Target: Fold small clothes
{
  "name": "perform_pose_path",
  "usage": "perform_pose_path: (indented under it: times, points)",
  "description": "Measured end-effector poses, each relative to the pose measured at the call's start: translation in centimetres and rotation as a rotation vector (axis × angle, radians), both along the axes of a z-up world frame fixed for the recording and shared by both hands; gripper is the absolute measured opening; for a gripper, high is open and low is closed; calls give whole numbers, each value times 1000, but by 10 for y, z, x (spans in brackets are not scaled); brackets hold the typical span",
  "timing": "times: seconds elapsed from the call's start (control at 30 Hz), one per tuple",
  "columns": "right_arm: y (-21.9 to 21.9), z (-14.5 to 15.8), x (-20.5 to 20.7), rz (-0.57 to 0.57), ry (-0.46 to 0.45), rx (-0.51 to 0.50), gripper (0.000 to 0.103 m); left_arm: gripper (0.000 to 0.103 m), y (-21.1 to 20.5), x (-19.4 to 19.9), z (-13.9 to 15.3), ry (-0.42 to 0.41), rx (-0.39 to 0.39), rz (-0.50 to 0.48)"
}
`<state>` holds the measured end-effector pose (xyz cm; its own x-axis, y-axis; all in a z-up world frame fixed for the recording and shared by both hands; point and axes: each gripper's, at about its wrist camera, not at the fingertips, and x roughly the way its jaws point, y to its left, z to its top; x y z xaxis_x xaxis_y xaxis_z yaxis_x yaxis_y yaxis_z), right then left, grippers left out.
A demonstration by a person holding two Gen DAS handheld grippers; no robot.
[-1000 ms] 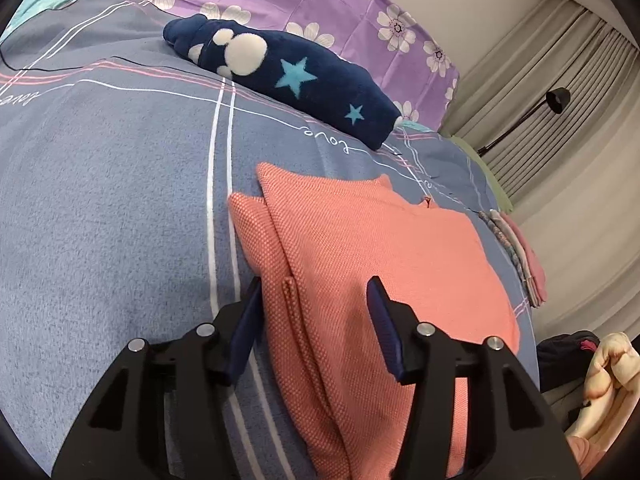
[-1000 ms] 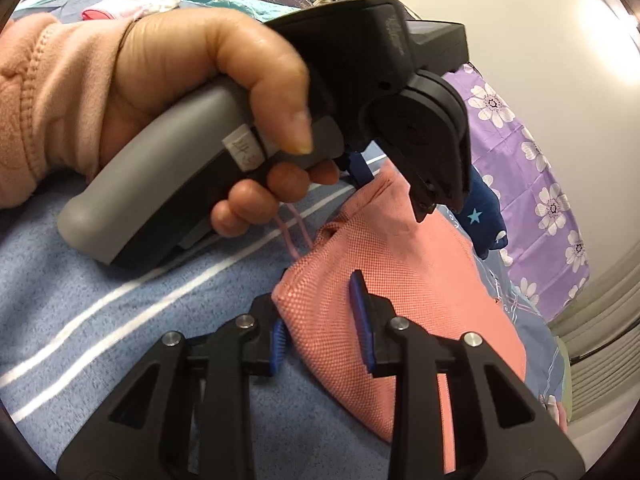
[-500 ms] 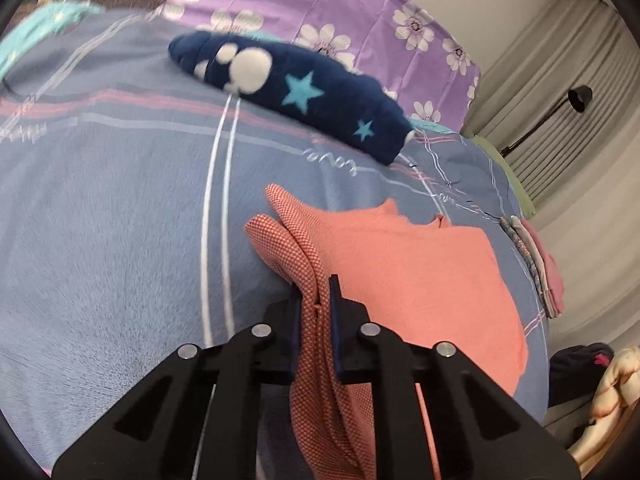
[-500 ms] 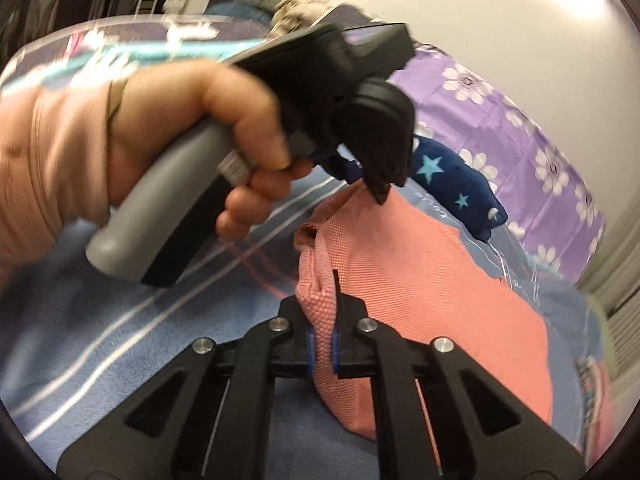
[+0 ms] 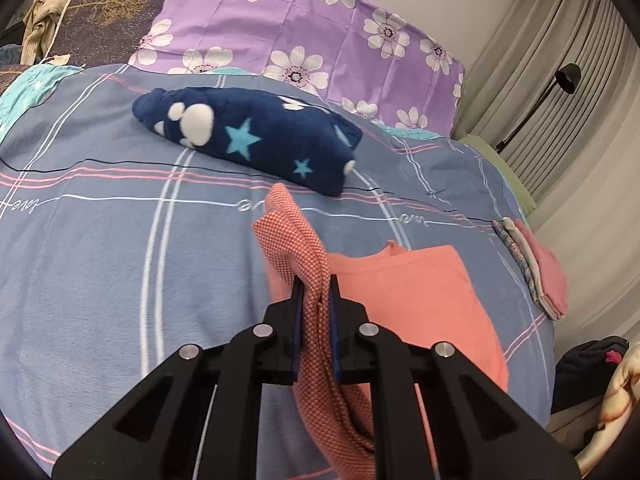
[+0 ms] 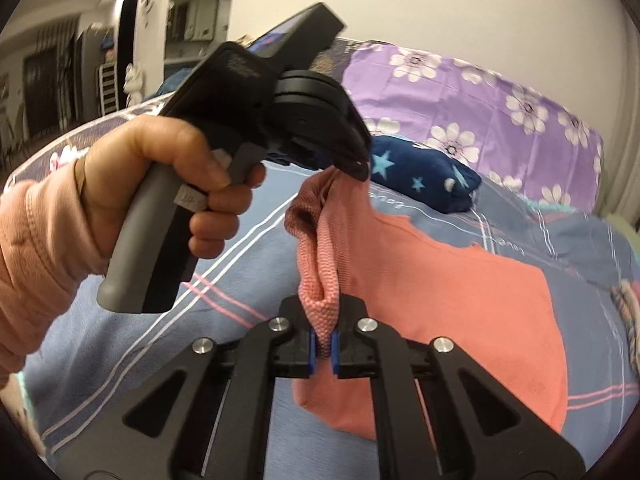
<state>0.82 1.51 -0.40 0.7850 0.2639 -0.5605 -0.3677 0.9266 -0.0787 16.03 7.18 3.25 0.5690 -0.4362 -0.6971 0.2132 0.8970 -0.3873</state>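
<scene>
A small salmon-pink garment (image 5: 420, 300) lies on the blue striped bed cover, with its near edge lifted. My left gripper (image 5: 314, 292) is shut on a bunched corner of that edge. My right gripper (image 6: 324, 344) is shut on the other corner of the same edge (image 6: 320, 272). In the right wrist view the left gripper (image 6: 352, 160) shows, held by a hand in a pink sleeve, pinching the garment (image 6: 460, 292) at its tip. The far part of the garment still rests flat on the bed.
A rolled navy fleece with stars and paw prints (image 5: 248, 136) lies behind the garment. A purple flowered pillow (image 5: 304, 36) is at the bed's head. A small stack of folded clothes (image 5: 536, 268) sits at the right bed edge. Curtains and a lamp stand at the right.
Both grippers have closed on the near edge of the pink garment and lifted it off the bed cover. The edge now hangs bunched between them.
</scene>
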Motion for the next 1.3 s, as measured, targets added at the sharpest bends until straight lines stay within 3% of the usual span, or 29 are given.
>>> perform_pose_path:
  times: [0.27,0.77,1.3]
  points:
    - [-96,7,12,-111,84,242,4,11,-81,9,18,-15,106,-69]
    - [-239,-33,2,-296,195,528,4,10,-243,16,1,15,242,-213]
    - [-282,-69,-12,-343,275,686,4,10,-313,18,-35,37,356,-275]
